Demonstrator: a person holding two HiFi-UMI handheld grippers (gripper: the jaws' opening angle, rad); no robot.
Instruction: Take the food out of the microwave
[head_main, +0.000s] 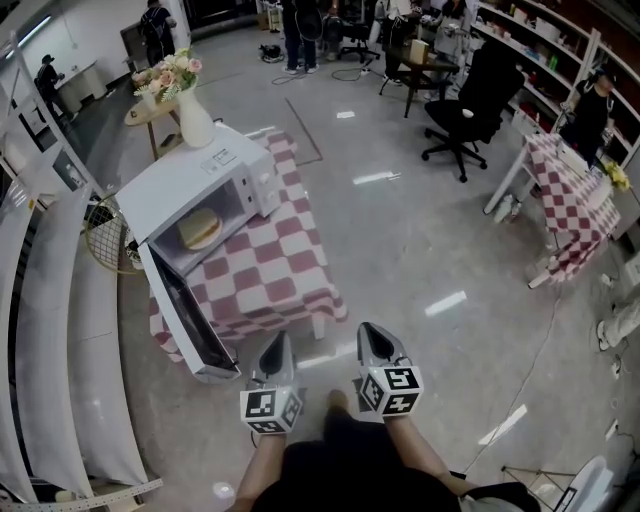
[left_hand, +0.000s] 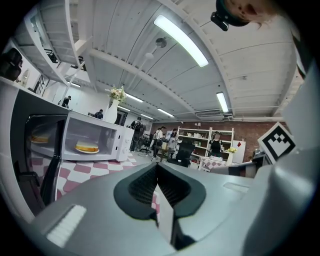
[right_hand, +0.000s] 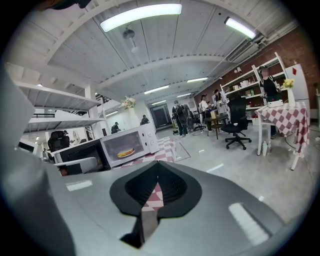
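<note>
Food (head_main: 199, 228) sits inside the open microwave (head_main: 190, 175); left gripper (head_main: 281, 338) and right gripper (head_main: 371, 329) fingers are pressed together, empty.

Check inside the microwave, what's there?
Round yellow food on a plate; door open. Top of the microwave covers the cavity's rear in the head view.

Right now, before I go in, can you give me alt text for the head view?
A white microwave stands on a table with a checked cloth, its door wide open and yellow food inside. At the bottom of the view, the left gripper and right gripper, both shut and empty, are held short of the table.
</note>
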